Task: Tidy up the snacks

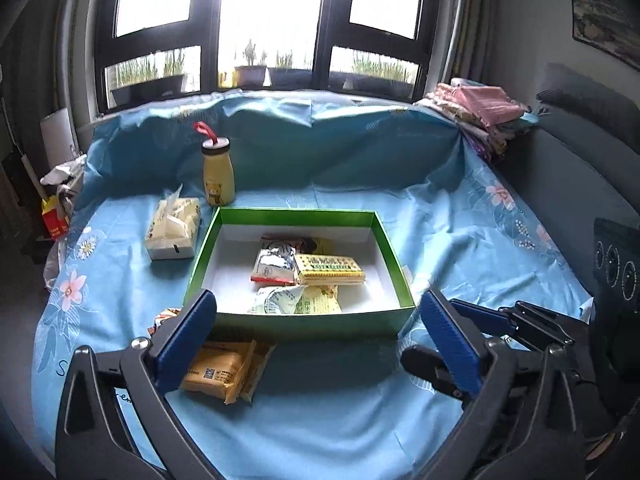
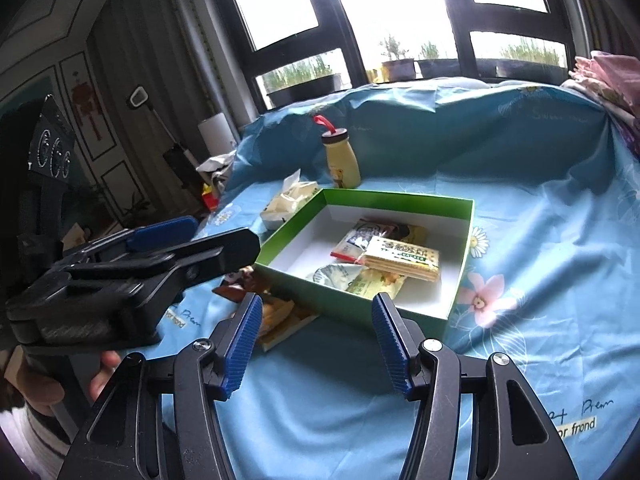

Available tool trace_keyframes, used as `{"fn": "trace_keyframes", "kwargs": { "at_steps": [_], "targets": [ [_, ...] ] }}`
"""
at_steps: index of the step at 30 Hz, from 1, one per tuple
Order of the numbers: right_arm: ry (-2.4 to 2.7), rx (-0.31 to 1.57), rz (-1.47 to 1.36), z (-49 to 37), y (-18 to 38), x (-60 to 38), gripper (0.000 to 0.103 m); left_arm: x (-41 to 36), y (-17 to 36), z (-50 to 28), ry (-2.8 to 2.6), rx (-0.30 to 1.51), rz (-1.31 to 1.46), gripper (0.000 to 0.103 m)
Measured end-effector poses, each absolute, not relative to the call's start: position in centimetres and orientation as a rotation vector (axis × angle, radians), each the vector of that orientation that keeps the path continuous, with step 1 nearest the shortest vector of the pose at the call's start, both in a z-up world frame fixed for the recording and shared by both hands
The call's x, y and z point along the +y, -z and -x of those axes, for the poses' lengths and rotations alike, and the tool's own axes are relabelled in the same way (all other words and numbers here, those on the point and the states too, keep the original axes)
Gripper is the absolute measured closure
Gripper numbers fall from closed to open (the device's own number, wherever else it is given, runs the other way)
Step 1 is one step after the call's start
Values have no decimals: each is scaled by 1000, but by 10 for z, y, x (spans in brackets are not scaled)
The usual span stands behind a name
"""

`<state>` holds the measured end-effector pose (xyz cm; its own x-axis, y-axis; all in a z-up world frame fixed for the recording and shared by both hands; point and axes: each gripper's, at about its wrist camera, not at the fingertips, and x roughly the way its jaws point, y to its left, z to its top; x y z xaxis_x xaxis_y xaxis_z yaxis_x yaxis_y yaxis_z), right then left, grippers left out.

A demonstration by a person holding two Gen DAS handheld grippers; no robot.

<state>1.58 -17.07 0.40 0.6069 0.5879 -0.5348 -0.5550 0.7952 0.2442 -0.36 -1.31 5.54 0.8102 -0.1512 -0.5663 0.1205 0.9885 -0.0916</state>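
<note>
A green box with a white inside lies on the blue flowered cloth and holds several snacks. Among them are a cracker pack, a silver and red packet and a white and green packet. Orange packets lie on the cloth outside the box's near left corner, beside my left finger. My left gripper hovers in front of the box, open wide and holding nothing. In the right wrist view my right gripper is open and empty too, before the box, with the orange packets to its left.
A yellow bottle with a red strap and a tissue pack stand left of the box. Folded cloths are stacked at the back right. A red carton sits at the left edge. The left gripper crosses the right wrist view.
</note>
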Motion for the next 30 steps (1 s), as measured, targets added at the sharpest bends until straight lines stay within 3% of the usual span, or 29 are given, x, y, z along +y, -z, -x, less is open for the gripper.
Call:
{"fn": "trace_keyframes", "kwargs": {
  "at_steps": [16, 30],
  "targets": [
    [-676, 622, -53, 2, -9, -171, 36, -12, -61, 32, 122, 574, 32, 1],
    [-699, 742, -56, 2, 27, -160, 36, 53, -1, 28, 112, 782, 287, 1]
  ]
}}
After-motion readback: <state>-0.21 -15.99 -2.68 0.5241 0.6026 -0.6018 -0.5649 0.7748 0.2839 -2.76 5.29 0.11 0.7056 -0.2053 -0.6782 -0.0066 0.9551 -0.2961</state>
